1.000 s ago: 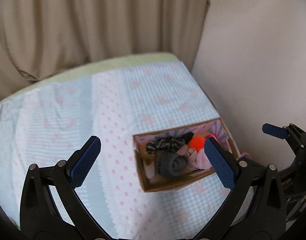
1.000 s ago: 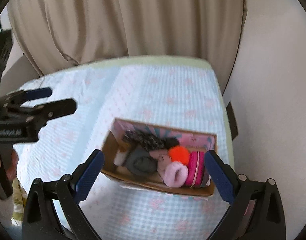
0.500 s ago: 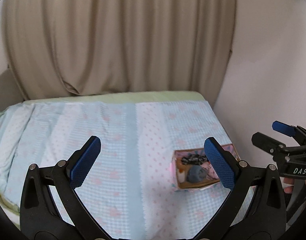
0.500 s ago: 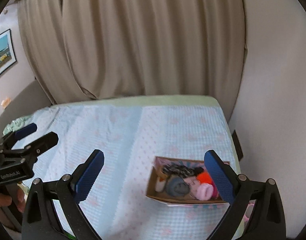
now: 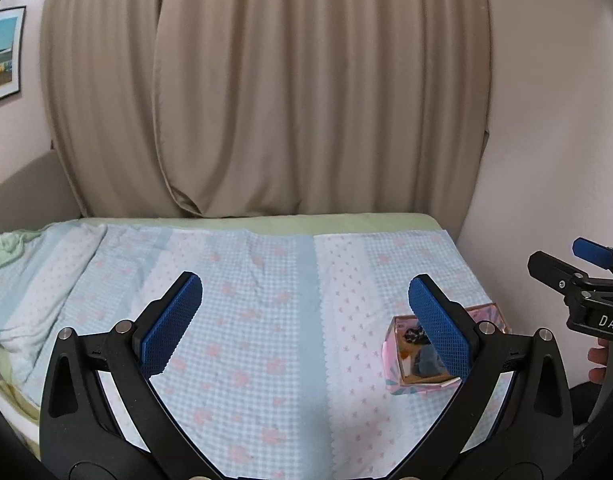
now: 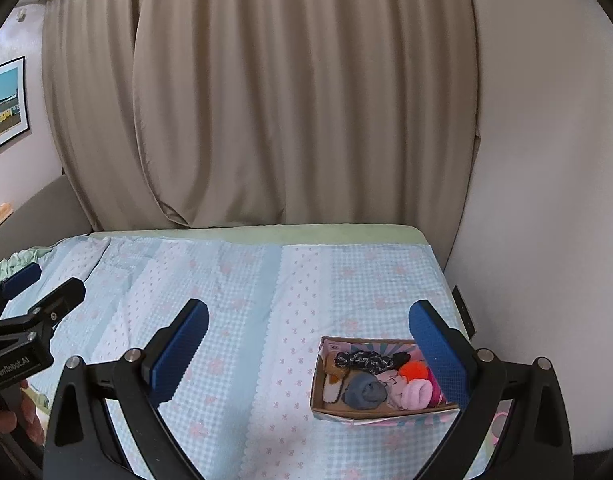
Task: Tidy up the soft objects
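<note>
A shallow cardboard box (image 6: 380, 410) sits on the bed (image 6: 242, 300) near its right edge, holding a grey rolled sock (image 6: 364, 390), orange pompom (image 6: 413, 371) and fluffy pink roll (image 6: 416, 394). Left claw (image 5: 302, 320) and right claw (image 6: 306, 344) both gape wide, empty.

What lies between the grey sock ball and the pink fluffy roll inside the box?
In the right wrist view, a pale pink folded item sits between the grey sock ball and the pink fluffy roll in the box.

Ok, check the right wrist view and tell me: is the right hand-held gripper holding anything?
No: the right hand-held gripper is open and empty, and the soft items sit in the cardboard box on the bed.
</note>
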`<state>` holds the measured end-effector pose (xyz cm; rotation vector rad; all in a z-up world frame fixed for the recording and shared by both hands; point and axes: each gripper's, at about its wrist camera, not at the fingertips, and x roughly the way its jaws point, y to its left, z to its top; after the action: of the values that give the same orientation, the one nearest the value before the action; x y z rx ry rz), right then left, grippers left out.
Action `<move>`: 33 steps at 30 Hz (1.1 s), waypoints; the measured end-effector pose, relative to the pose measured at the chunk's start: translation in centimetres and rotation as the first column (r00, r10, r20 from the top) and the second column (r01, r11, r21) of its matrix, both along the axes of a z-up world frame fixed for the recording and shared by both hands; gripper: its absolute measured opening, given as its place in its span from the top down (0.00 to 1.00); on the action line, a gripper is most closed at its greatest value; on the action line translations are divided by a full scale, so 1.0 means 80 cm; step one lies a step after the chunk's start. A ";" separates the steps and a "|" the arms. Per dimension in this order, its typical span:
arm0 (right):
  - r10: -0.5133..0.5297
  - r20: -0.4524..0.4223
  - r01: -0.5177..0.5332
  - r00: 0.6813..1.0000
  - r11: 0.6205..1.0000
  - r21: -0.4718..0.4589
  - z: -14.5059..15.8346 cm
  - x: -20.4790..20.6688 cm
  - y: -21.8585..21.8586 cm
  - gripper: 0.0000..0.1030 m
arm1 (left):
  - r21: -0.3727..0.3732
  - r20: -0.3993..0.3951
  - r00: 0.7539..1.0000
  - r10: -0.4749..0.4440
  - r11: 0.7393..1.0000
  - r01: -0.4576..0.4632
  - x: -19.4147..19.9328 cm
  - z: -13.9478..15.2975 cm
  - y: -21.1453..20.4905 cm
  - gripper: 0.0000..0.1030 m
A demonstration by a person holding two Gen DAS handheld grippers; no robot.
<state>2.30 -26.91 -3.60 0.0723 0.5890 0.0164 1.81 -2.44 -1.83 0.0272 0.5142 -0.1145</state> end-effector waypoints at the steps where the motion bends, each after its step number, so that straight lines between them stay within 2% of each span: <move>1: -0.005 -0.002 0.005 1.000 1.000 -0.003 -0.001 -0.001 0.002 0.03 | 0.001 -0.001 1.000 -0.003 1.000 0.003 0.000 -0.002 0.000 0.00; 17: -0.046 0.001 0.046 0.999 0.999 -0.016 -0.001 0.000 0.007 0.03 | 0.001 0.003 1.000 -0.021 1.000 0.021 -0.001 -0.002 -0.003 0.00; 33: -0.027 0.004 0.027 1.000 0.999 -0.022 -0.002 0.008 0.015 0.03 | -0.012 -0.002 1.000 0.007 1.000 -0.007 0.001 -0.006 0.004 0.00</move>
<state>2.95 -25.74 -3.78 0.0584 0.5845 -0.0164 1.92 -2.11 -2.29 0.0131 0.5158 -0.1107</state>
